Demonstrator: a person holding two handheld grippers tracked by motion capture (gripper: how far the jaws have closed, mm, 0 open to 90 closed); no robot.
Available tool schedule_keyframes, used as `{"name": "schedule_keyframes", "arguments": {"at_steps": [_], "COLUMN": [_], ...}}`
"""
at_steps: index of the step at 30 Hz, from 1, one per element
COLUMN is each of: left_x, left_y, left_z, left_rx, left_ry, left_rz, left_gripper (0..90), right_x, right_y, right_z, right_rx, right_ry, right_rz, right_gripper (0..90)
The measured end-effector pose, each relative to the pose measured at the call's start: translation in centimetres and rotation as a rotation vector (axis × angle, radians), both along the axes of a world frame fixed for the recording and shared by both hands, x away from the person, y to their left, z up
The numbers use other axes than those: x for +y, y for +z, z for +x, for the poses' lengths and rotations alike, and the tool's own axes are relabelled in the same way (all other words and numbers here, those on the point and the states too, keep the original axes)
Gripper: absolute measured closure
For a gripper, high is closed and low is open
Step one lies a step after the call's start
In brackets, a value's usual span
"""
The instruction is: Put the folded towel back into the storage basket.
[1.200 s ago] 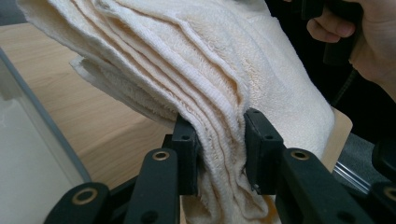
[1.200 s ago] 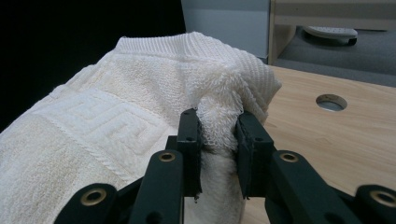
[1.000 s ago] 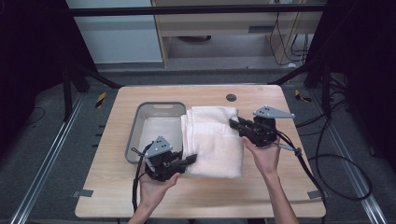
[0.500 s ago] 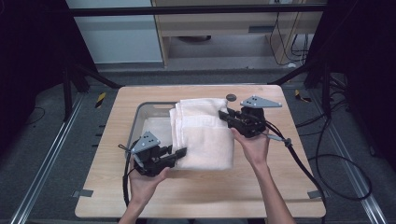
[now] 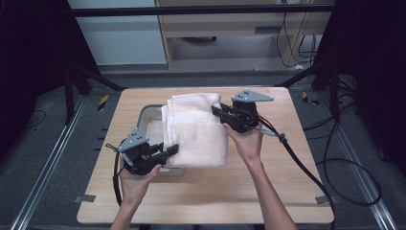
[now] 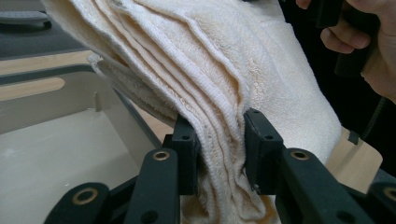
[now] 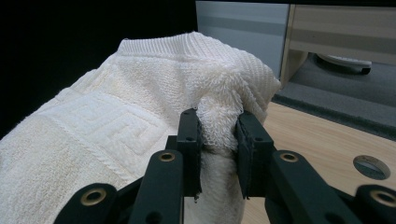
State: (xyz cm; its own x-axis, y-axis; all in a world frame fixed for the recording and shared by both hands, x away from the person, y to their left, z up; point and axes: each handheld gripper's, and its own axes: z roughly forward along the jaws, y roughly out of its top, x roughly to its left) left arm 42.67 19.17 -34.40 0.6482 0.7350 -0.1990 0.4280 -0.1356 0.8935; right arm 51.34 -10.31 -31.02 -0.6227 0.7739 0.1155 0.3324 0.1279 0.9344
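Observation:
A folded cream towel hangs lifted between both grippers, over the right part of a grey tray. My left gripper is shut on the towel's near left corner; in the left gripper view the stacked layers are pinched between its jaws, with the tray's pale floor below. My right gripper is shut on the towel's far right edge. The right gripper view has a bunched fold squeezed between the pads, the patterned towel face spreading to the left.
The wooden table has free surface at the front and right. A round hole sits in the tabletop near the far edge. Cables trail from the right gripper across the table's right side. Dark floor and rails surround the table.
Both grippers have carried the towel left and away from the person, lifting it from the table's middle to partly over the tray. Both grips stay closed on it.

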Motion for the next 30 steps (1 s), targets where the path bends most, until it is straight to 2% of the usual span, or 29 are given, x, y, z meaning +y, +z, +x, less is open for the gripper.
{"name": "schedule_keyframes", "arguments": {"at_steps": [8,30], "left_x": [1.5,5.7], "left_y": [0.1,0.4], "left_z": [0.5,1.8], "left_rx": [0.011,0.015], "left_ry": [0.031,0.140], "left_rz": [-0.013,-0.011], "left_gripper": [68.0,68.1], "right_x": [1.9,7.0], "right_y": [0.3,0.3], "right_z": [0.8,3.1], "right_rx": [-0.006,-0.015], "right_ry": [0.005,0.015], "right_rz": [-0.004,-0.011], "right_gripper": [73.6,73.2]}}
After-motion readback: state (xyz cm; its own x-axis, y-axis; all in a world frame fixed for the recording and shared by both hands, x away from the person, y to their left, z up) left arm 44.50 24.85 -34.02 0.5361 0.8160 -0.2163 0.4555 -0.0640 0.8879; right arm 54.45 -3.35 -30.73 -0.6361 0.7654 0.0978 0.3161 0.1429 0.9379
